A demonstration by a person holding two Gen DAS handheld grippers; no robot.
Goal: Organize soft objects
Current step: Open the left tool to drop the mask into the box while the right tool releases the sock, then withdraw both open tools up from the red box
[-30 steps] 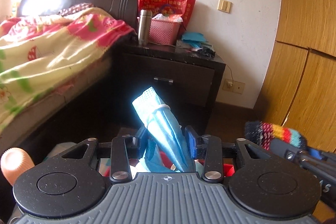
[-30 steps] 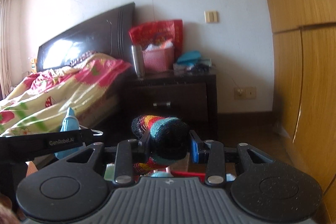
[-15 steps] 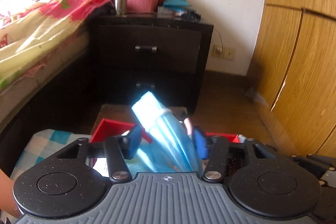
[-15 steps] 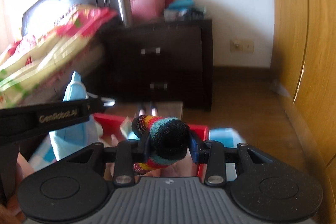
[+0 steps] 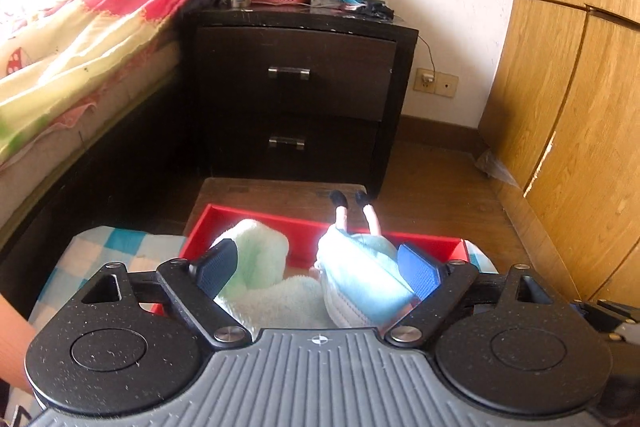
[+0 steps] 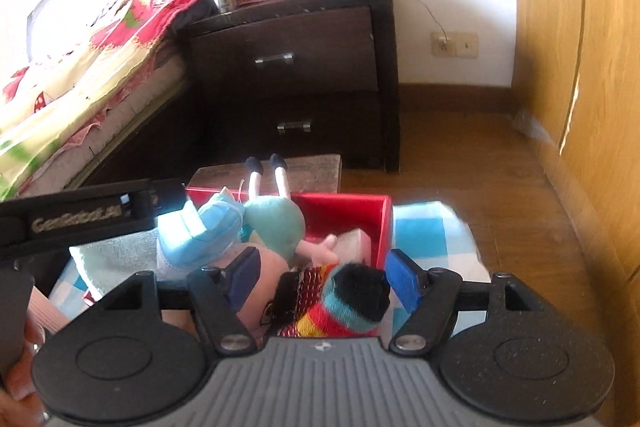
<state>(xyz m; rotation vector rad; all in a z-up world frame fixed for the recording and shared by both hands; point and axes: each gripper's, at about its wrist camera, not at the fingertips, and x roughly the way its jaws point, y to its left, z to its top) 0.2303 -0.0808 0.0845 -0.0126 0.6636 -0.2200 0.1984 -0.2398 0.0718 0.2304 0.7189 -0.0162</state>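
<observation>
both grippers spread wide, holding nothing. left gripper (image 5: 316,267) over blue mask (image 5: 368,287), right gripper (image 6: 320,277) over striped sock (image 6: 340,307), lower centre, probably resting in red box (image 6: 360,215). light, floppy; pinch bunched middle.

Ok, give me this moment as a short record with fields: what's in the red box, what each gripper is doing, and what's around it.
container: red box on a blue-checked cloth
contents: plush doll with legs over the far rim, blue face mask, pale green towel, striped sock
left gripper: open, above the towel and mask
right gripper: open, sock lies loose between its fingers
surroundings: dark nightstand behind the box, bed to its left, wooden wardrobe to its right
</observation>
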